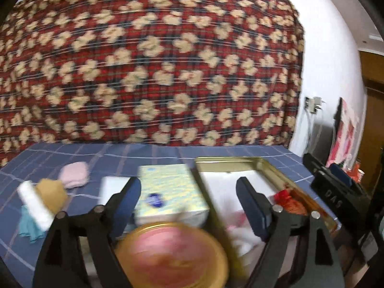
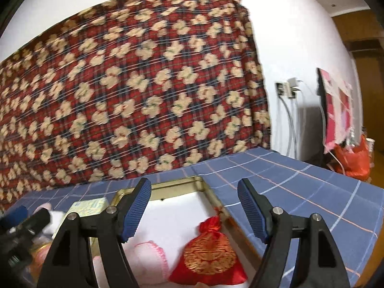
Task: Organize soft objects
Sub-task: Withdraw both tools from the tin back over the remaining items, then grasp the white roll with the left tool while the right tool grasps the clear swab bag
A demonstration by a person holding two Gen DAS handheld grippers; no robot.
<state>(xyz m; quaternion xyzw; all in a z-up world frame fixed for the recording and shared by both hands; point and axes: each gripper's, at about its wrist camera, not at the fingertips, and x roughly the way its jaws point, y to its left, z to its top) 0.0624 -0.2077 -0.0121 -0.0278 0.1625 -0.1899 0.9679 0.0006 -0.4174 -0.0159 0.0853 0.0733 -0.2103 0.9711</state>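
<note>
The left gripper (image 1: pixel 189 204) hangs over a table covered with a blue checked cloth (image 1: pixel 72 153), its jaws spread wide with nothing between them; below them lies a blurred round gold tin lid (image 1: pixel 171 255) with a pink centre. Just beyond the lid sits a pale tissue pack (image 1: pixel 171 192), and beside that an open gold tin (image 2: pixel 177 184) with a white lining. Inside the tin rest a red and gold drawstring pouch (image 2: pixel 208 256) near its right wall and a folded white cloth with pink edging (image 2: pixel 148 256) to the pouch's left. The right gripper (image 2: pixel 194 208) hovers above the tin, jaws also apart and empty. At the left end of the table lie a pink sock (image 1: pixel 74 175), a tan cloth (image 1: pixel 51 194), a white roll (image 1: pixel 36 204) and a teal cloth (image 1: pixel 28 225), bunched close together. A red plaid blanket (image 1: pixel 148 67) with cream flowers hangs behind the table.
</note>
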